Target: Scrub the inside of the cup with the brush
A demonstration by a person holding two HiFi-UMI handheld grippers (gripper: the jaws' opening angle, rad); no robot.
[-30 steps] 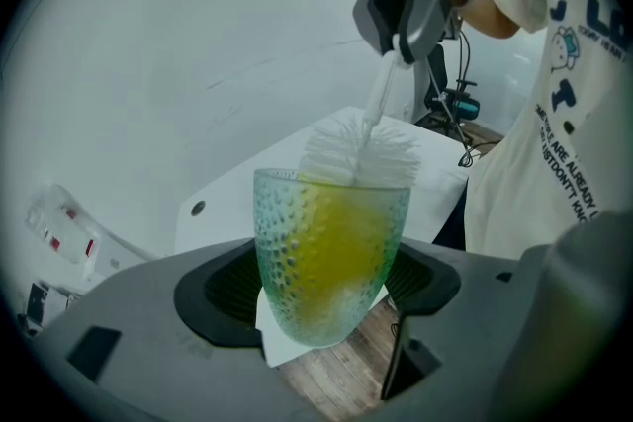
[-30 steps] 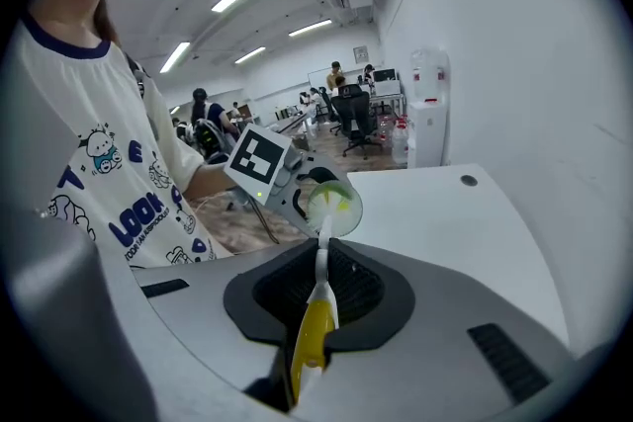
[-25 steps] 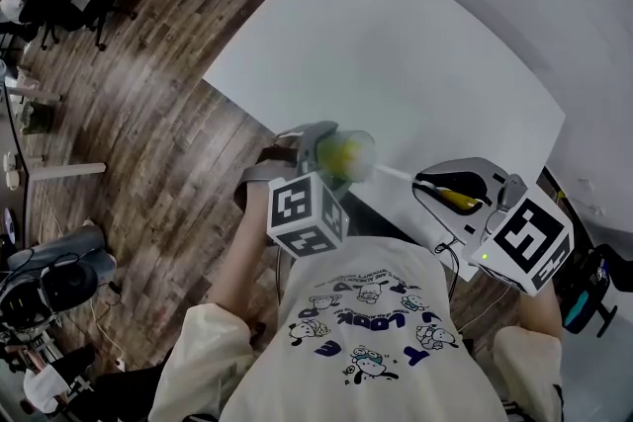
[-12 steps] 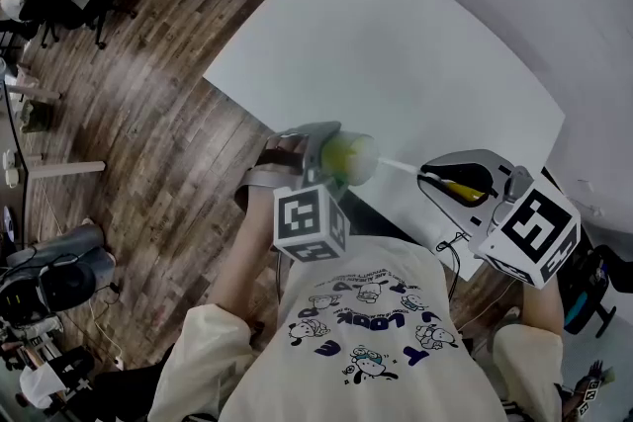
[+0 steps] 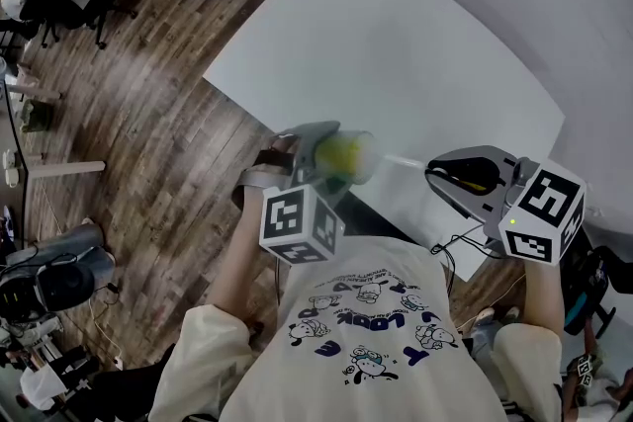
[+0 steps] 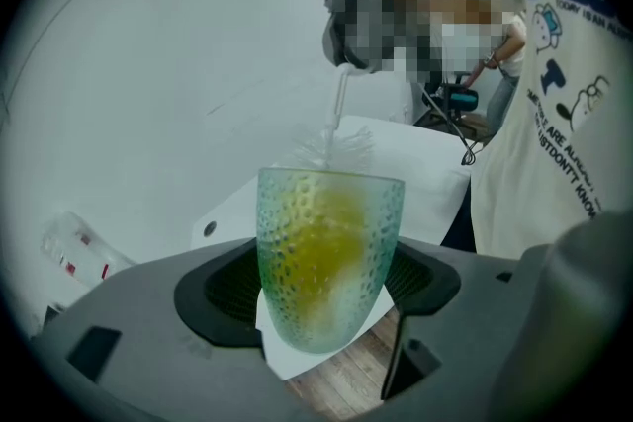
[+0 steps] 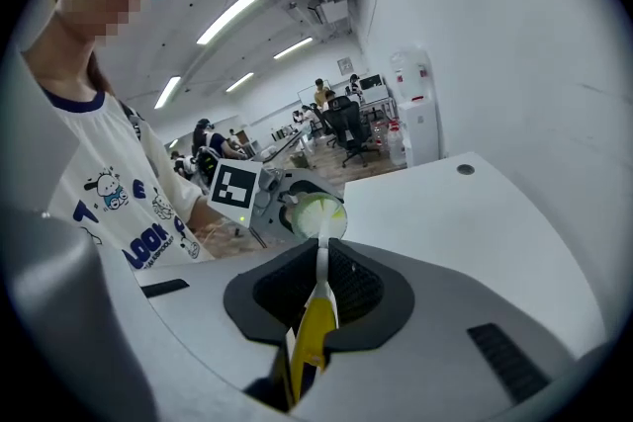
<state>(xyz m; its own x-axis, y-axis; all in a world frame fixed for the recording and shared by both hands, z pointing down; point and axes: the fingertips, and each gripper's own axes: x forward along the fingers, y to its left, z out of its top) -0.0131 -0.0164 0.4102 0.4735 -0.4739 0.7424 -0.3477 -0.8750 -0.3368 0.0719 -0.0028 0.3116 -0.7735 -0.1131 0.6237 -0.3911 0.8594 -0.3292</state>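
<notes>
Cup (image 5: pixel 348 156) lies sideways over the bench (image 5: pixel 415 64) edge, pinched in the left tool (image 6: pixel 321 292). The right tool (image 5: pixel 471 181) clamps the brush (image 7: pixel 320 252), its bristles in the cup's mouth.

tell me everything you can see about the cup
The cup is a handleless tumbler of translucent pale-green, dimpled glass or plastic, with a rounded base. The left gripper is shut on its sides and holds it lying sideways near the table edge, mouth toward the right gripper. The brush enters the mouth, its white bristles poking past the rim. A yellow-green mass shows through the wall.
</notes>
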